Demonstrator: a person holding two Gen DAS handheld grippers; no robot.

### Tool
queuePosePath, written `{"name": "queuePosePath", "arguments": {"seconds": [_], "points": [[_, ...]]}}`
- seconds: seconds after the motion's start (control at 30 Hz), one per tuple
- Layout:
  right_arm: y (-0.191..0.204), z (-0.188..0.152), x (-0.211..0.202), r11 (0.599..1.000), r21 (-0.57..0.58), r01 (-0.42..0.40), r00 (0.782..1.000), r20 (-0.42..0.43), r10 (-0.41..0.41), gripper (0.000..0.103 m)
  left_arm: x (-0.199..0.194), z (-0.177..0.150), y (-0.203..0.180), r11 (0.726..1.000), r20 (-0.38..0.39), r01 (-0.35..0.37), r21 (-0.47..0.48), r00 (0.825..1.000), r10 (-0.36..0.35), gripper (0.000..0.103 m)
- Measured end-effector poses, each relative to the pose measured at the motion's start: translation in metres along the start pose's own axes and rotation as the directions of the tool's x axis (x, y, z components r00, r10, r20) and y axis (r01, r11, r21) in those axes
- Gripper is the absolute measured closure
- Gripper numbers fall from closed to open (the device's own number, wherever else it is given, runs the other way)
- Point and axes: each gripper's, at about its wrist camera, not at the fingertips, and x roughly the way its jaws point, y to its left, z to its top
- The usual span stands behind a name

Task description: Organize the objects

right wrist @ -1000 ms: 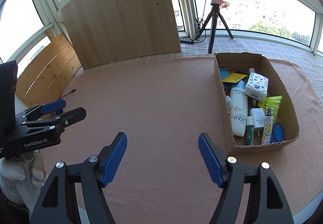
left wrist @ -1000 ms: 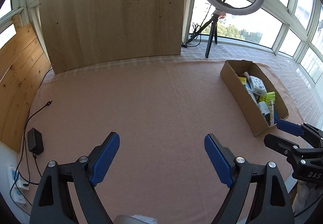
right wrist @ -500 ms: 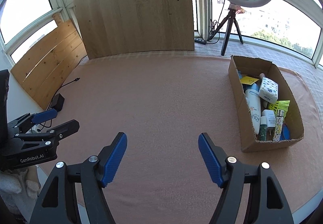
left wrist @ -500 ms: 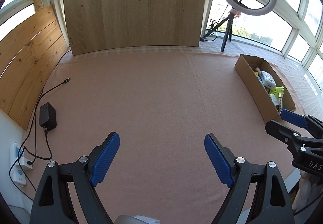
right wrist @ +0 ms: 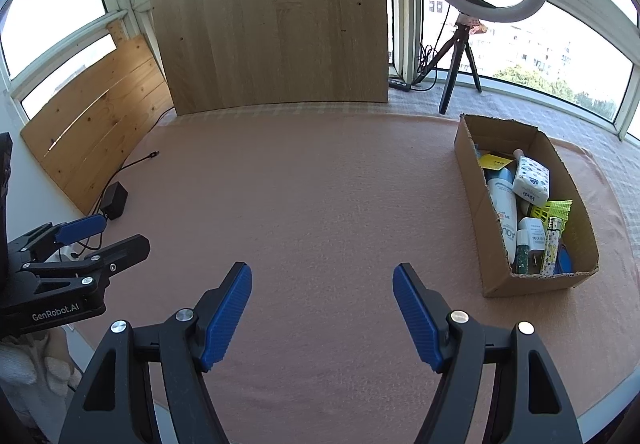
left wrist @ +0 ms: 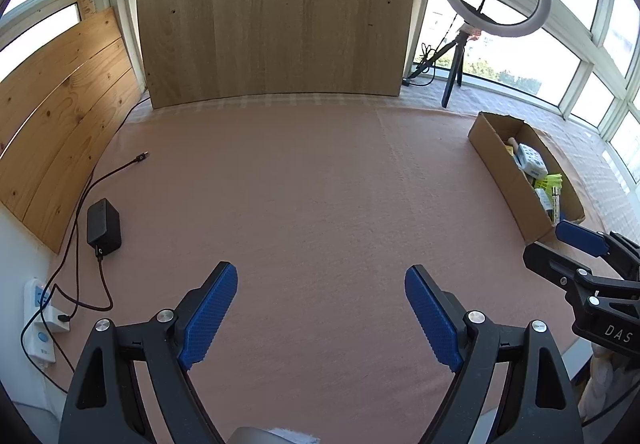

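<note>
1. While you are holding the left gripper (left wrist: 320, 308) and right gripper (right wrist: 322, 310) above the bench's (right wrist: 320, 184) near edge, both sets of fingers are standing apart, gripping nothing.
2. Everything loose is already sitting gathered in the cardboard box (right wrist: 576, 212) by the right edge, likely finishing the tidying.

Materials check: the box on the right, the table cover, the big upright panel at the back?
Box: plain brown corrugated cardboard, matte; ragged, torn top edges. Table cover: looks like pink woven or fleecy cloth, matte, with a faint fuzzy texture and a seam line. Upright panel: light wood-grain board, smooth; likely laminate or veneer rather than solid wood, cannot tell for sure.
</note>
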Motion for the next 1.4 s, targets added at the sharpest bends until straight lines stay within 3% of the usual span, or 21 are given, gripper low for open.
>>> {"name": "queuePosePath", "arguments": {"seconds": [1.4], "points": [[-0.0018, -0.0044, -0.0011, 1.0, 0.005, 0.013, 1.0, -0.007, -0.013, 0.033, -0.0037, 0.0013, -0.0019, 1.0, 0.002, 0.003, 0.007, 1.0, -0.003, 0.015]]}}
